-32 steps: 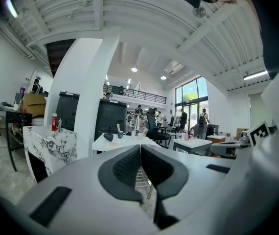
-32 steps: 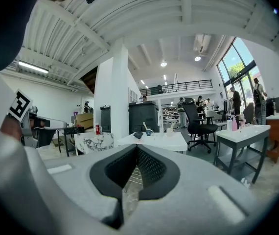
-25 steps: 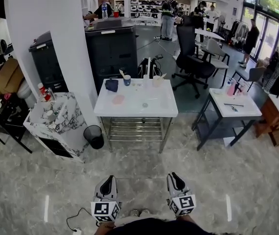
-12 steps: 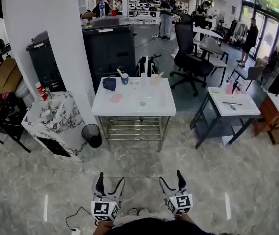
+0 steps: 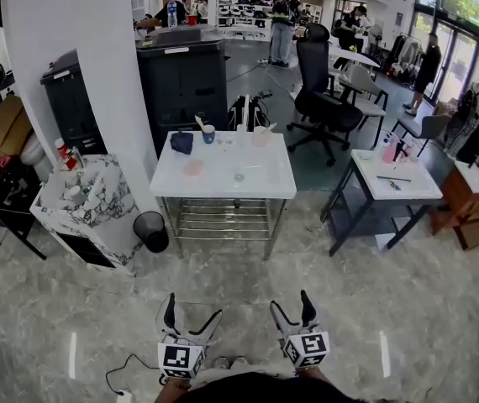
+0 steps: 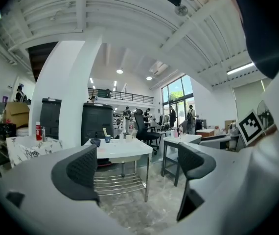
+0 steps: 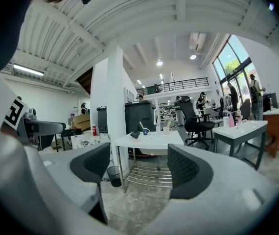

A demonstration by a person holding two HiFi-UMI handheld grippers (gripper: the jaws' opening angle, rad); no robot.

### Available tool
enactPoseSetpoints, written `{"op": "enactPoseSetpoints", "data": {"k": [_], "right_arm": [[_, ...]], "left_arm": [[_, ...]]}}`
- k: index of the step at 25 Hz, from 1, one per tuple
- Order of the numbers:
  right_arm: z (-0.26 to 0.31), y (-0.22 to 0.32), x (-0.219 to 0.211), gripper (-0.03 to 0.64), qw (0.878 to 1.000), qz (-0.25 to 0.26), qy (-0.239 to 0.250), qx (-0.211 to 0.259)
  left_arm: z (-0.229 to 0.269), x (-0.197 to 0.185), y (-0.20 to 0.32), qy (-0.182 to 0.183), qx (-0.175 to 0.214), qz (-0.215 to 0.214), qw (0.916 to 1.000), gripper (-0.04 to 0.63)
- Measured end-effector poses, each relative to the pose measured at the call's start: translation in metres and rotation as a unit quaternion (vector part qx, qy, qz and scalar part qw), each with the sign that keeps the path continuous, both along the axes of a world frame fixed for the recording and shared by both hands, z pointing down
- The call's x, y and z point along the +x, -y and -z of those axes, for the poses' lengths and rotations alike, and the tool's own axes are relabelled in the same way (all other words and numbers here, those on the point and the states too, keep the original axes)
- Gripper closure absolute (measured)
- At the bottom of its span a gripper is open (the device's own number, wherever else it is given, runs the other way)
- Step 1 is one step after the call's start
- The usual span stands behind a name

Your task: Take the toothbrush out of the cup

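Note:
A blue cup (image 5: pixel 208 133) with a toothbrush (image 5: pixel 199 122) standing in it sits at the far edge of a white table (image 5: pixel 223 183), well ahead of me across the floor. My left gripper (image 5: pixel 192 309) is low in the head view with nothing between its jaws, which are opening. My right gripper (image 5: pixel 290 303) beside it is open and empty. The left gripper view shows the cup (image 6: pixel 108 139) small and distant on the table (image 6: pixel 125 150), far beyond the gripper (image 6: pixel 137 165). The right gripper view shows the cup (image 7: pixel 145 131) likewise, far past the gripper (image 7: pixel 139 165).
On the table also lie a dark blue object (image 5: pixel 181 142), a white cup (image 5: pixel 261 136) and a pink patch (image 5: pixel 193 168). A black bin (image 5: pixel 150 225) and marble-patterned cabinet (image 5: pixel 84 200) stand left of it, a white pillar (image 5: pixel 97 74) behind. A second table (image 5: pixel 391 181) and office chair (image 5: pixel 328 99) stand right.
Both grippers went from shut to wide open. The table has drifted slightly left and up in the head view.

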State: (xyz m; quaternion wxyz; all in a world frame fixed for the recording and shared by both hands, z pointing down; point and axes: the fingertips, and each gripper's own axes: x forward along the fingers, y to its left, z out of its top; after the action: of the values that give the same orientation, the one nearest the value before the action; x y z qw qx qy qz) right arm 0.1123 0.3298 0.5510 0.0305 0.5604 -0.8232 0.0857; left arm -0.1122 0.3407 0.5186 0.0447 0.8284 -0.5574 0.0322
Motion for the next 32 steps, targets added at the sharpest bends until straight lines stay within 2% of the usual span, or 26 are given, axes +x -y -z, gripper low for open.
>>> {"op": "enactPoseSetpoints", "data": {"k": [3, 6, 13, 20, 25, 32], "right_arm": [[0.0, 0.006, 0.003, 0.265, 1.0, 0.009, 0.0, 0.004], [0.001, 0.011, 0.004, 0.265, 1.0, 0.023, -0.014, 0.009], [0.001, 0.02, 0.018, 0.265, 0.999, 0.041, -0.027, 0.023], [-0.003, 0.03, 0.013, 0.265, 0.996, 0.07, -0.049, 0.033], [-0.005, 0.05, 0.014, 0.265, 0.997, 0.071, -0.034, 0.02], [-0.005, 0.096, 0.01, 0.265, 0.997, 0.063, -0.029, 0.02]], "left_arm": [[0.001, 0.002, 0.007, -0.017, 0.002, 0.009, 0.9998, 0.103], [0.002, 0.006, 0.013, -0.012, 0.005, 0.015, 0.9998, 0.103], [-0.001, 0.02, 0.026, -0.024, 0.011, 0.034, 0.9991, 0.103], [-0.013, 0.019, 0.032, -0.024, -0.005, 0.046, 0.9986, 0.103], [-0.011, 0.016, 0.049, -0.022, -0.007, 0.057, 0.9981, 0.103], [-0.012, 0.006, 0.098, -0.022, -0.01, 0.055, 0.9982, 0.103]]}}
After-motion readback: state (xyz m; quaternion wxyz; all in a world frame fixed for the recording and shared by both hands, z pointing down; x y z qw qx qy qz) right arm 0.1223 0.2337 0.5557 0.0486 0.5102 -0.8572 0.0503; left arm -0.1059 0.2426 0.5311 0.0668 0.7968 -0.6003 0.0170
